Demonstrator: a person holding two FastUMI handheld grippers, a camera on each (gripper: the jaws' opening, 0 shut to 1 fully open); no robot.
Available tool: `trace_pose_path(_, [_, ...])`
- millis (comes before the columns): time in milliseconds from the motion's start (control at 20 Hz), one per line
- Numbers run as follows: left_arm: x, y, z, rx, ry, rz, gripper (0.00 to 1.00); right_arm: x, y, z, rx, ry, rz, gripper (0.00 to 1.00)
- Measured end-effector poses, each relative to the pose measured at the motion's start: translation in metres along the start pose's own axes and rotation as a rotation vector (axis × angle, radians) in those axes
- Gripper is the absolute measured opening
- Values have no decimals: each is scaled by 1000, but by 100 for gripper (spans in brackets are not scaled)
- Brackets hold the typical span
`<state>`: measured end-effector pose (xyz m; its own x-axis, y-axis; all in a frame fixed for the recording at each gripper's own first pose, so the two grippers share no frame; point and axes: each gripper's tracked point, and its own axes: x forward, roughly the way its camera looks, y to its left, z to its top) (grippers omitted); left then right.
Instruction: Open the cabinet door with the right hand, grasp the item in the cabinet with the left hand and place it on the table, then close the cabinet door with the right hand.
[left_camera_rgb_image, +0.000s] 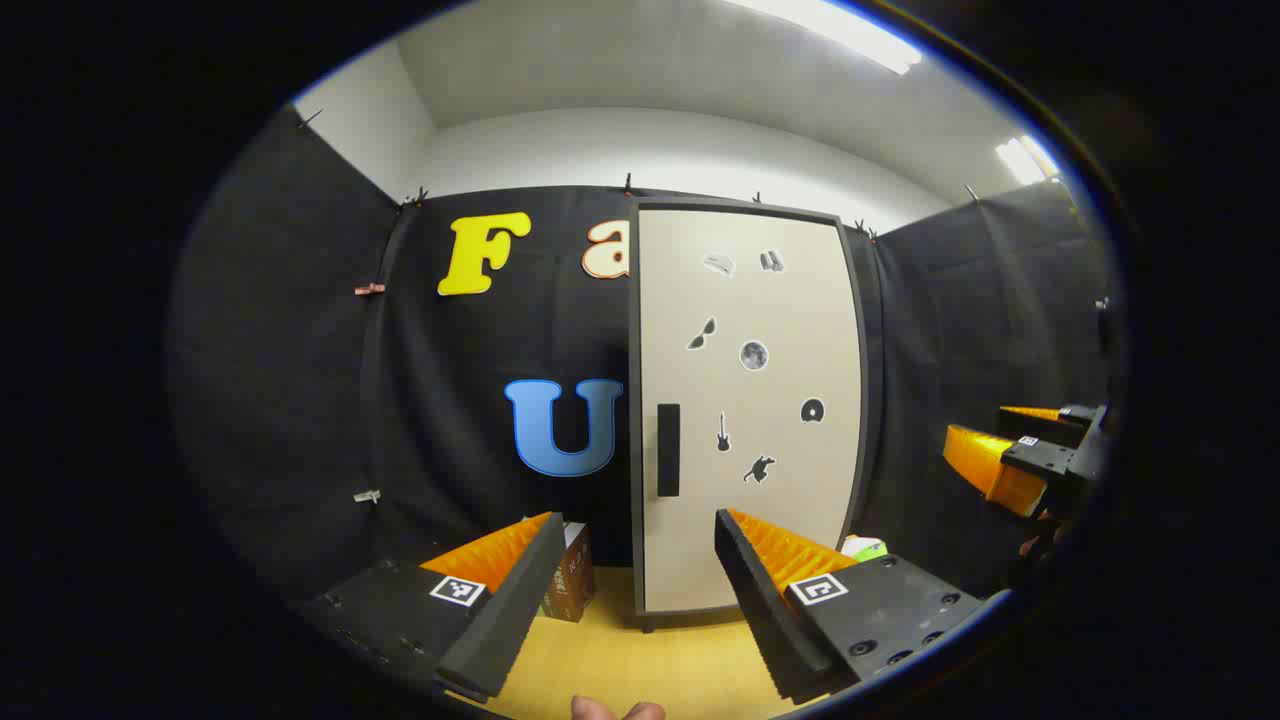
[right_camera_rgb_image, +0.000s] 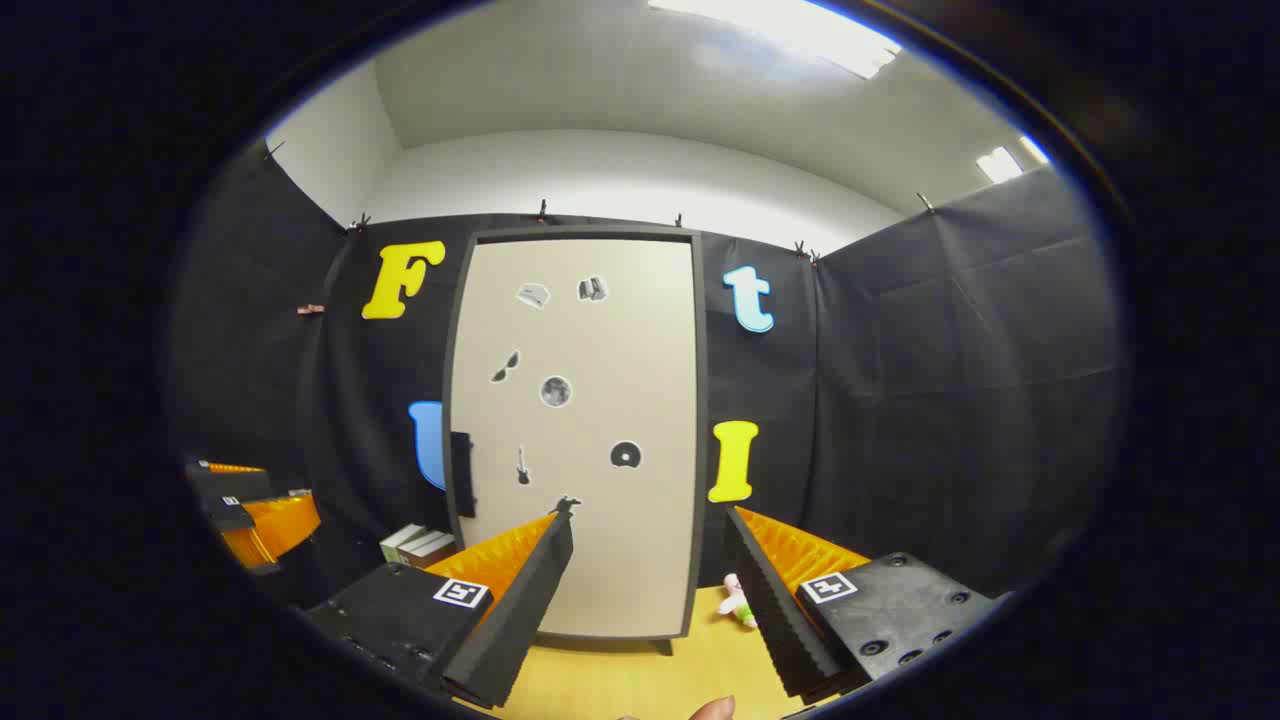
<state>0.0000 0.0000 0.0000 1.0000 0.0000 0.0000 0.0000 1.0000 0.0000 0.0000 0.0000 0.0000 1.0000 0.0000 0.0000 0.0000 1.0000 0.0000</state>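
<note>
Cabinet (left_camera_rgb_image: 745, 410) on table (left_camera_rgb_image: 640, 660), boxes (left_camera_rgb_image: 570, 585) left of it

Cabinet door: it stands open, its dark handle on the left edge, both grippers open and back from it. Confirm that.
Not quite: the cabinet door is shut, flush in its frame, as the left gripper view shows. The rest holds: the dark handle sits on its left edge, and the left gripper and right gripper are open, back from it.

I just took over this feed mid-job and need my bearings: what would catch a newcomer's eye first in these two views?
The tall pale cabinet door, shut and dotted with small dark stickers, stands at the back of the yellow table, with a dark handle on its left edge. Both grippers hang open before it: the left gripper facing the handle side, the right gripper facing the door's middle. Boxes sit left of the cabinet's foot and a small toy at its right.
</note>
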Motion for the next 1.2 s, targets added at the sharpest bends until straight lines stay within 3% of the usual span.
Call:
trace_pose_path(150, [4, 20, -5, 10, 3, 29, 94, 1, 18, -5, 34, 32, 5, 97])
trace_pose_path(600, [14, 41, 1, 34, -4, 27, 95, -1, 42, -25, -21, 80, 17, 97])
trace_pose_path(1200, [23, 51, -3, 61, -3, 30, 95, 2, 50, -31, -24, 89, 29, 97])
